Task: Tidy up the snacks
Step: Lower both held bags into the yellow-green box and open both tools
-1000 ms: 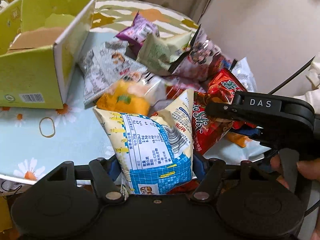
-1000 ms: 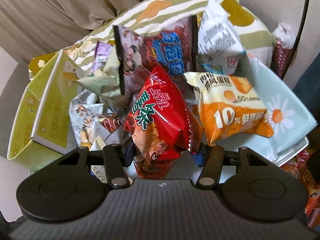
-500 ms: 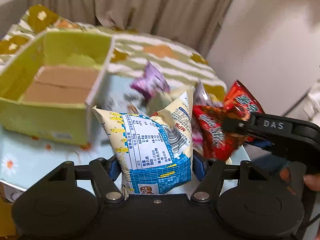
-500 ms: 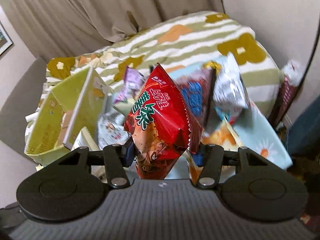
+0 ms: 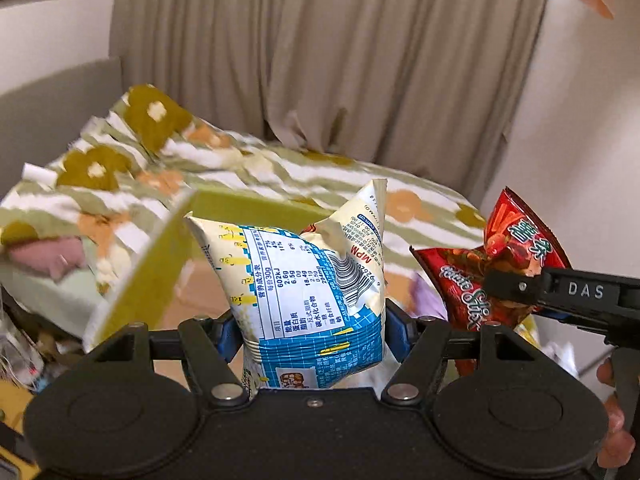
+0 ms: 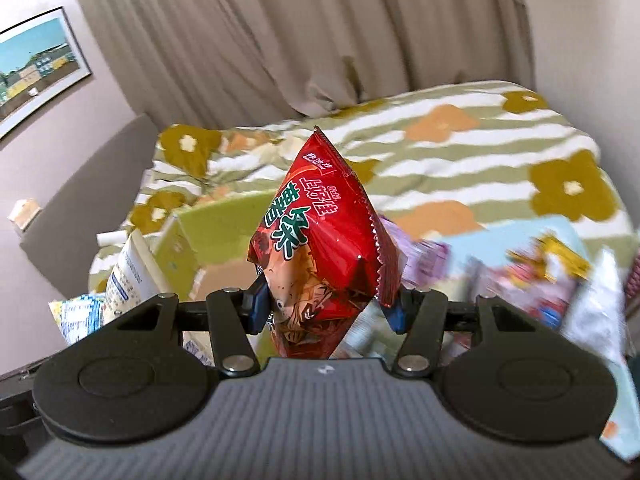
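My left gripper (image 5: 310, 328) is shut on a cream and blue snack bag (image 5: 308, 292) and holds it up in the air, in front of the open green cardboard box (image 5: 160, 264). My right gripper (image 6: 326, 308) is shut on a red snack bag (image 6: 320, 248), also lifted; it shows to the right in the left wrist view (image 5: 500, 264). The green box (image 6: 208, 232) lies behind and left of the red bag. The cream and blue bag shows at the left of the right wrist view (image 6: 116, 292).
Several loose snack bags (image 6: 532, 276) lie blurred on the light blue flowered table (image 6: 600, 408) at the right. A bed with a striped flowered cover (image 6: 460, 148) and a curtain (image 5: 320, 60) lie behind.
Both grippers have risen and tilted up with their bags, away from the snack pile. The green box now sits right behind the left bag; the table has dropped out of the left view.
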A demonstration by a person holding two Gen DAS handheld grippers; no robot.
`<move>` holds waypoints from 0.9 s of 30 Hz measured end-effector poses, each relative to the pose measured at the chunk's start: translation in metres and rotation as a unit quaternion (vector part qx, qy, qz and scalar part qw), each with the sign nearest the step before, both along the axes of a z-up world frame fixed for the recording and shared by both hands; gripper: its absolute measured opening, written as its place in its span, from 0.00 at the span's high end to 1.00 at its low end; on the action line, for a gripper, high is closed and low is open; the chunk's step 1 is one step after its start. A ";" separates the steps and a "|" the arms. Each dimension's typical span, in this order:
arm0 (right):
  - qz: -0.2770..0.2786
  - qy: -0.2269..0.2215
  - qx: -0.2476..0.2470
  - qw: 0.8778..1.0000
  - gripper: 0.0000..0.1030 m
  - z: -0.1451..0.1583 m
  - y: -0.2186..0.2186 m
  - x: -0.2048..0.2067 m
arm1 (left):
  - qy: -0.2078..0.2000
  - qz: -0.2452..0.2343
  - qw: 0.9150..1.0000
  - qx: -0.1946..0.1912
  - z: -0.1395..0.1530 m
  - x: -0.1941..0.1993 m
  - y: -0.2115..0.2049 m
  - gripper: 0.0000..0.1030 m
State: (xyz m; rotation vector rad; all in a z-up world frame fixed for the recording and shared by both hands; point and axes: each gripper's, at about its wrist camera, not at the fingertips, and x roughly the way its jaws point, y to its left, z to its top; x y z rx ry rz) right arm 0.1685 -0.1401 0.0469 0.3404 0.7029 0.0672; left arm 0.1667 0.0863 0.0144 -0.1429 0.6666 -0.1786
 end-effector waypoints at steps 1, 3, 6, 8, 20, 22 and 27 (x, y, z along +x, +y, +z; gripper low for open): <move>0.005 -0.002 -0.001 1.000 0.32 0.002 0.011 0.012 | -0.001 0.002 1.000 0.002 0.002 0.009 0.009 0.30; 0.011 -0.003 -0.001 1.000 0.32 0.004 0.029 0.033 | -0.002 0.009 1.000 0.007 0.004 0.030 0.027 0.30; 0.017 0.000 0.002 1.000 0.32 0.003 0.057 0.066 | 0.002 0.016 1.000 0.017 0.003 0.057 0.051 0.30; 0.017 0.005 0.002 1.000 0.32 0.001 0.074 0.089 | 0.011 0.019 1.000 0.021 -0.002 0.080 0.063 0.29; -0.034 0.060 -0.017 0.998 0.32 -0.041 0.128 0.169 | 0.092 -0.048 0.994 0.040 -0.061 0.176 0.073 0.27; -0.042 0.066 -0.023 0.997 0.32 -0.046 0.127 0.171 | 0.097 -0.053 0.993 0.051 -0.068 0.181 0.069 0.19; -0.052 0.079 -0.029 0.995 0.32 -0.055 0.121 0.174 | 0.093 -0.052 0.992 0.064 -0.073 0.179 0.070 0.03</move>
